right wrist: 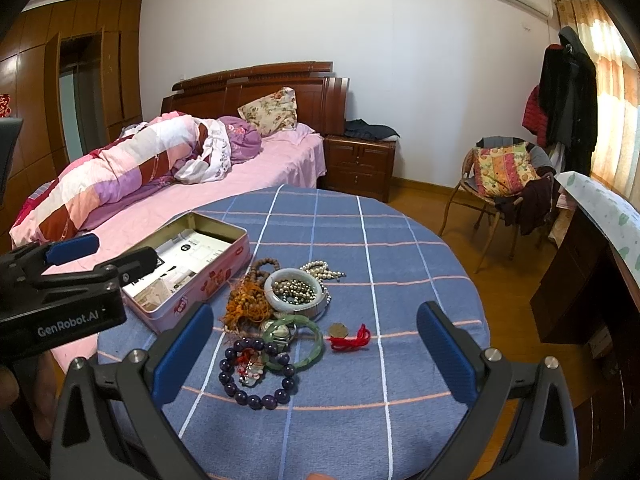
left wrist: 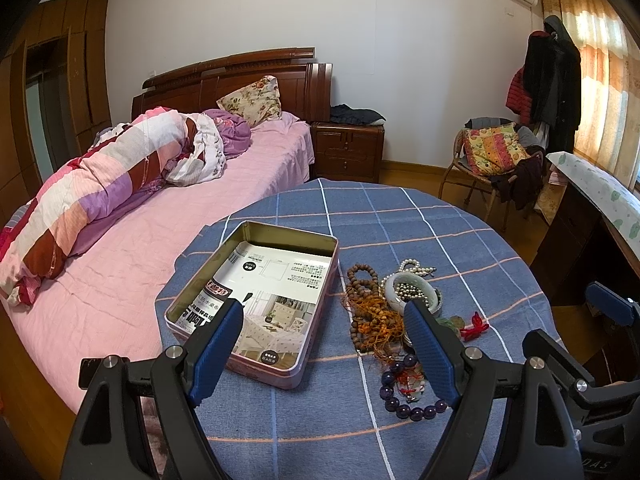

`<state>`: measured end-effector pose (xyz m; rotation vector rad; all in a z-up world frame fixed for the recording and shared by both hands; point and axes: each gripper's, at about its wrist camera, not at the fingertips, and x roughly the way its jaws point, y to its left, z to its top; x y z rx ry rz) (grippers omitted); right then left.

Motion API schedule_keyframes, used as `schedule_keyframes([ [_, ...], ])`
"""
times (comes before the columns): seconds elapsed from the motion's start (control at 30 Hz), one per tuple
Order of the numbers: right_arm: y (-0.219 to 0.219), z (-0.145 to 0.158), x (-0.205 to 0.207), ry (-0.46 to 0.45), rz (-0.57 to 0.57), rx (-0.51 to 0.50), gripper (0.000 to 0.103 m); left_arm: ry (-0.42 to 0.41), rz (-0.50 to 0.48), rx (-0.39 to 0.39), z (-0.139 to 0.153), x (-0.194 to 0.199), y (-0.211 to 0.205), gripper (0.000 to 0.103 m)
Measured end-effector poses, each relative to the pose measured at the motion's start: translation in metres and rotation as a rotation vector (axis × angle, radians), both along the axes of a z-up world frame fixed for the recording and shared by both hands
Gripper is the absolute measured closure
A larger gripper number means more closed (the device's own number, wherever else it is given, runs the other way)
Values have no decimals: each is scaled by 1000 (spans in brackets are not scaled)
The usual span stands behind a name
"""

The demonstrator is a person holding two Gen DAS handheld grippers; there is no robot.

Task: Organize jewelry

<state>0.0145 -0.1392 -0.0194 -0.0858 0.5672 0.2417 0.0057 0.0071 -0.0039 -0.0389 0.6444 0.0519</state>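
An open pink tin box (left wrist: 256, 304) (right wrist: 188, 268) lined with printed paper sits on the blue checked table. Right of it lies a jewelry pile: brown wooden beads (left wrist: 366, 308) (right wrist: 250, 300), a white bangle (left wrist: 412, 286) (right wrist: 294, 288) holding small metallic beads, pearls (right wrist: 322, 269), a green bangle (right wrist: 298, 344), a purple bead bracelet (left wrist: 412, 396) (right wrist: 256, 376) and a red cord charm (right wrist: 352, 338). My left gripper (left wrist: 324, 312) is open and empty above the box and pile. My right gripper (right wrist: 316, 320) is open and empty above the pile.
The round table (right wrist: 400, 240) has a blue checked cloth. A bed with pink sheets (left wrist: 140, 240) lies left of it. A chair with cushions (left wrist: 496, 160) and a dark desk (left wrist: 592, 248) stand at the right. The left gripper body (right wrist: 60, 288) shows in the right wrist view.
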Motion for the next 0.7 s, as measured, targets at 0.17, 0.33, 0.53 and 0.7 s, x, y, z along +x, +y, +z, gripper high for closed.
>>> schedule_keyframes([
  [0.17,-2,-10,7,14,-2,-2,0,22,-3,20,-14,10,0,20],
  [0.33,-21,-25,20,50,-52,-12,0,94,-39,40,-46,25,-4,21],
  [0.53,-32,-47,30,100,-69,-40,0,159,-111,46,-74,33,-16,21],
  [0.7,-41,-60,35,143,-81,-48,0,170,-155,52,-81,34,-24,39],
])
